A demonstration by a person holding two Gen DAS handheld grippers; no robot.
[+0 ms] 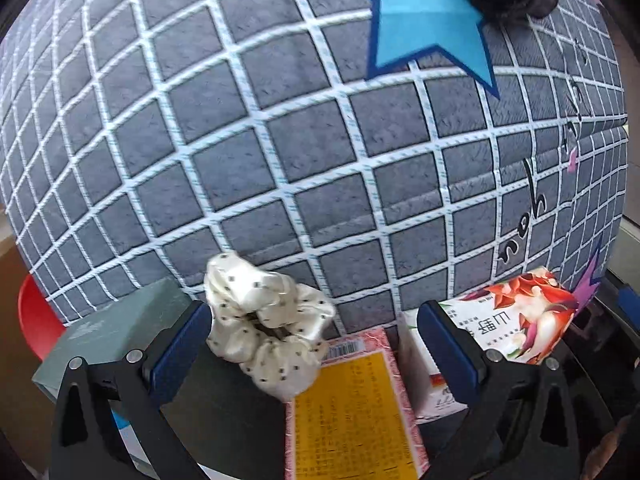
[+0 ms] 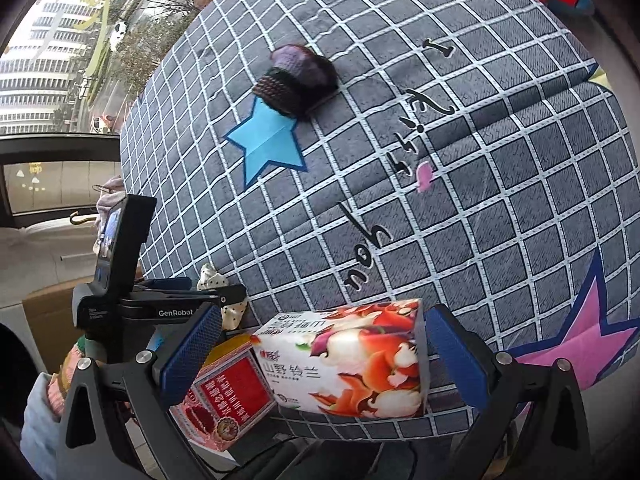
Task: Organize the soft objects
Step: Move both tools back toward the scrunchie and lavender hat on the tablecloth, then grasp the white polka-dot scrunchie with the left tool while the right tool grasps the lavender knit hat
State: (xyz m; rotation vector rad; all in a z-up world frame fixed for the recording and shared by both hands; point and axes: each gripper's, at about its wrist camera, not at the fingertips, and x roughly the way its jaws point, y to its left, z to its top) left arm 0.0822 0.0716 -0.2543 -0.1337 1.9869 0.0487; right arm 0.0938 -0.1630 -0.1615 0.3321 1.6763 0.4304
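Scrunchie (image 1: 266,326) lies between spread left fingers (image 1: 180,350).

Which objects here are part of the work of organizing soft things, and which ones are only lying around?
Belong to the job:
cream dotted scrunchie, between the open left gripper fingers
dark knitted hat on the grid blanket

Probably just lying about:
floral tissue pack, between the open right gripper fingers
red box
grey-green box
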